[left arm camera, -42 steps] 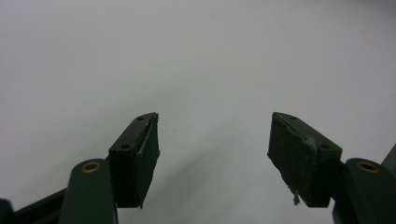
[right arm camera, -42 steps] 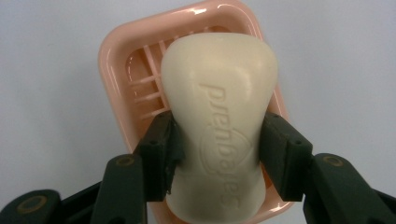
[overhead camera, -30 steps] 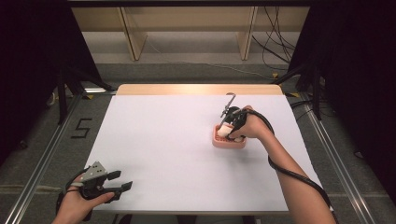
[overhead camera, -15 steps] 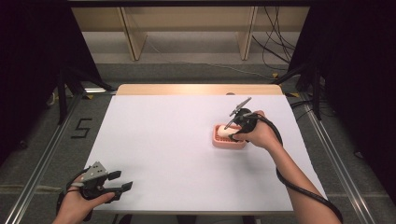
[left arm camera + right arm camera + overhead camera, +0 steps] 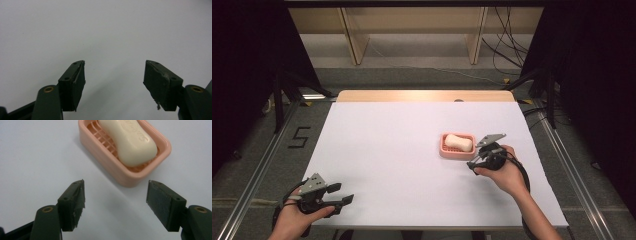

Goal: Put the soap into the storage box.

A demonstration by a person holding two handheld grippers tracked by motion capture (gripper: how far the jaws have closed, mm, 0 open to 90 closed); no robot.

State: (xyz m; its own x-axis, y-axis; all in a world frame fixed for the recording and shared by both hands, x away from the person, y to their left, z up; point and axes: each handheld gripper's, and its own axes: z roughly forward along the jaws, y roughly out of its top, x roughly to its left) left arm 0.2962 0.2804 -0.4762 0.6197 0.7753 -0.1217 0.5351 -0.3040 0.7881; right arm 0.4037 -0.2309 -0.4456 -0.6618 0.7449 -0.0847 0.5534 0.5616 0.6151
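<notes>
A cream bar of soap [image 5: 458, 142] lies in a pink soap dish [image 5: 444, 150] on the right half of the white table. My right gripper [image 5: 472, 163] hovers just off the dish's near right side, apart from it. It is open, its jaws have just been closing a little, and nothing is between them. In the right gripper view the soap [image 5: 130, 142] and dish [image 5: 105, 162] lie just beyond the gripper [image 5: 115, 202]. My left gripper [image 5: 343, 199] rests at the near left corner, open over bare table, and in its own view the gripper [image 5: 113, 82] holds nothing.
The white table top [image 5: 387, 150] ends in a wooden strip [image 5: 422, 96] at the far edge. Metal rails [image 5: 257, 170] run along both sides on the floor. Cables [image 5: 507, 55] lie beyond the far right corner.
My right gripper has drawn back from over the dish toward the near right, leaving the soap lying in the dish. The left hand has stayed put.
</notes>
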